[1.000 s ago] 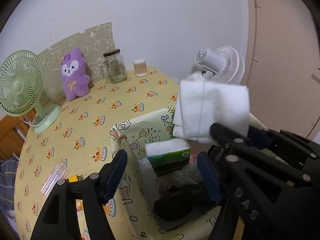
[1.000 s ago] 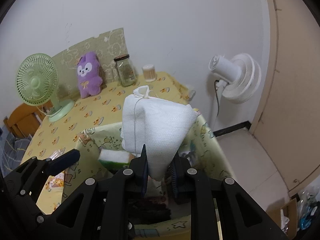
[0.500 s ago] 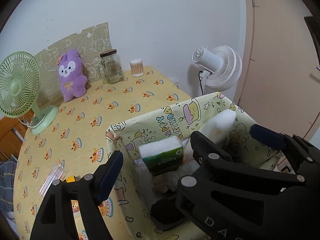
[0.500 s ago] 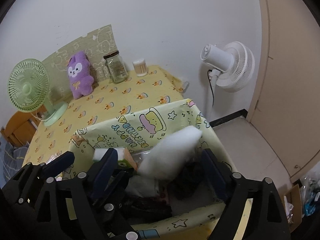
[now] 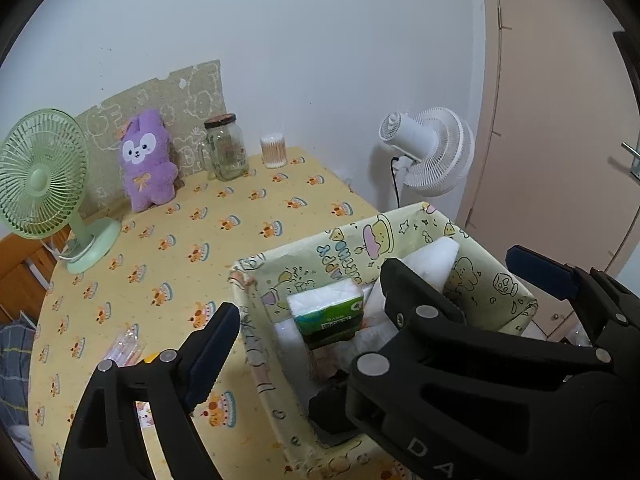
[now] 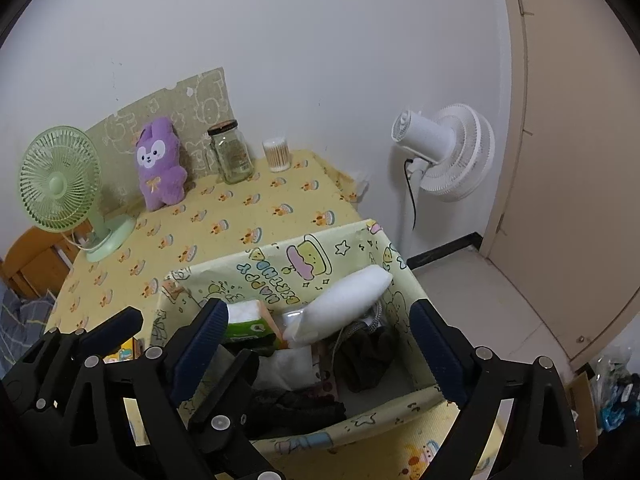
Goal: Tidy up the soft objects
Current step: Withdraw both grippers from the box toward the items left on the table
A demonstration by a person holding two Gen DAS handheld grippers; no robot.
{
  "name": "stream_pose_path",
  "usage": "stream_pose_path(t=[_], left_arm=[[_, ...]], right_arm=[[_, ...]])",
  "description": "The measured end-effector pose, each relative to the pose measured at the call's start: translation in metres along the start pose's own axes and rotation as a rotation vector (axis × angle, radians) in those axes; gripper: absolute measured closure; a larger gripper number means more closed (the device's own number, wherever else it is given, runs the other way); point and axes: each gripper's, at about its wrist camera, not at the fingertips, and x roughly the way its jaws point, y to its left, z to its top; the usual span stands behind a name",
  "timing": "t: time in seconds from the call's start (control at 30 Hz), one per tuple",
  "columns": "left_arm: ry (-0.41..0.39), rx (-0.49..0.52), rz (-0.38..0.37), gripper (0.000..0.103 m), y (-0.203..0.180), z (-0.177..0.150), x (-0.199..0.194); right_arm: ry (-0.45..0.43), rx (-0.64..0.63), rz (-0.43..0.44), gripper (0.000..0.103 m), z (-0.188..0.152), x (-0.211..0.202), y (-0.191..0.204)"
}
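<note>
A folded white towel (image 6: 340, 308) lies tilted in the yellow cartoon-print fabric box (image 6: 276, 264), leaning on its far right wall; it also shows in the left wrist view (image 5: 434, 258). The box (image 5: 320, 248) holds a green tissue pack (image 5: 326, 312) (image 6: 244, 322), dark clothes (image 6: 364, 356) and white items. My right gripper (image 6: 320, 344) is open and empty above the box. My left gripper (image 5: 376, 328) is open and empty over the box's left side. A purple plush bunny (image 5: 146, 162) (image 6: 160, 164) stands at the table's back.
A green desk fan (image 5: 44, 184) stands at the back left. A glass jar (image 5: 226, 148) and a cotton-swab cup (image 5: 274, 151) stand by the wall. A white floor fan (image 6: 448, 152) is right of the table. A clear plastic wrapper (image 5: 126, 346) lies near the front left.
My right gripper opened and let the white towel drop into the box. Both grippers pulled back a little.
</note>
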Motion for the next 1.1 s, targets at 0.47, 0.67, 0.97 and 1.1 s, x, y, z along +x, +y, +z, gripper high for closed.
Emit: stream_pose_path(t=[0.47,0.67,0.97,1.1], left_arm=[[-0.068,-0.026,0.012,0.007,0.019,0.002,-0.038],[-0.091,-0.036,0.021,0.007,0.030,0.002,-0.052],[-0.121,-0.048,0.015,0.005,0.044,-0.003,-0.071],[-0.140,-0.047,0.022,0.005,0.051,-0.006,-0.079]], right_arm=[[-0.064,-0.041,0.005,0.008,0.007,-0.038,0.027],[-0.086,-0.056,0.003,0.006,0.009,-0.050,0.041],[-0.125,-0.084,-0.012,0.003,0.009,-0.068,0.060],[-0.153,-0.106,-0.009,0.003,0.008,-0.078,0.069]])
